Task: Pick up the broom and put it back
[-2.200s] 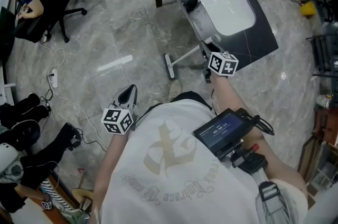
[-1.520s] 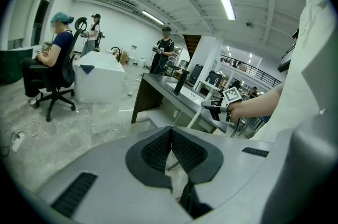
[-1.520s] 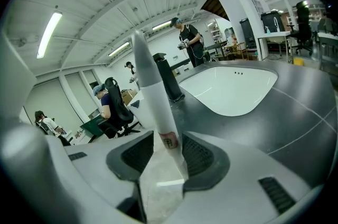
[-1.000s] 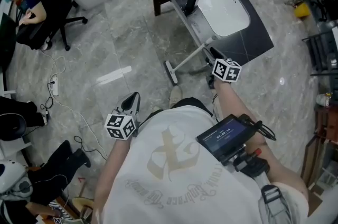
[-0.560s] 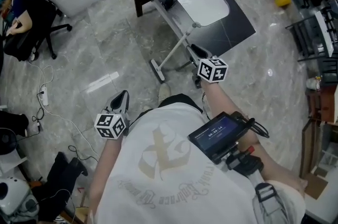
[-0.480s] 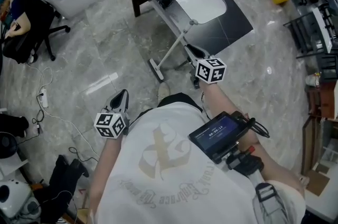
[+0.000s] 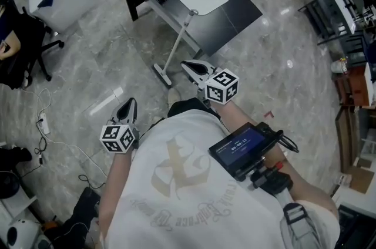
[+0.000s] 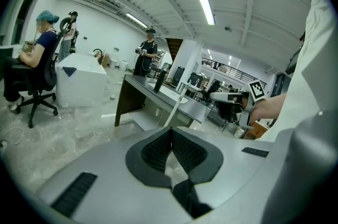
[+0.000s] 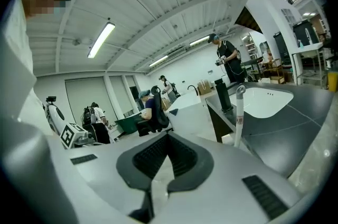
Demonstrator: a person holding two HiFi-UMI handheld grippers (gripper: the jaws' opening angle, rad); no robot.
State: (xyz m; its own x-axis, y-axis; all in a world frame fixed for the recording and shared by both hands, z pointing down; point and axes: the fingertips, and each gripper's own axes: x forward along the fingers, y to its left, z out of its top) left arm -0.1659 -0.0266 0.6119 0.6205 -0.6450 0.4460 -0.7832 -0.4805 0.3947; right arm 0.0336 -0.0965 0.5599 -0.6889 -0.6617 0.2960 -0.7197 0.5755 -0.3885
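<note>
Right now your right gripper (image 7: 195, 69) and left gripper (image 7: 126, 108) are both closed on nothing. The broom (image 7: 176, 42) leans against the sink counter (image 7: 238, 4), head on the floor (image 7: 264, 77). It's probably light, stiff and smooth, so clamp the pole mid-shaft

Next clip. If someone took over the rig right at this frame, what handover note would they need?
Left gripper: shut, empty, held low near the body.
Right gripper: shut, empty, close to the broom but not touching it.
Broom: leans against the edge of the table, head on the floor, nothing holding it.
Done: broom looks put back.
Left: probably nothing; just check that it stands steady.
</note>
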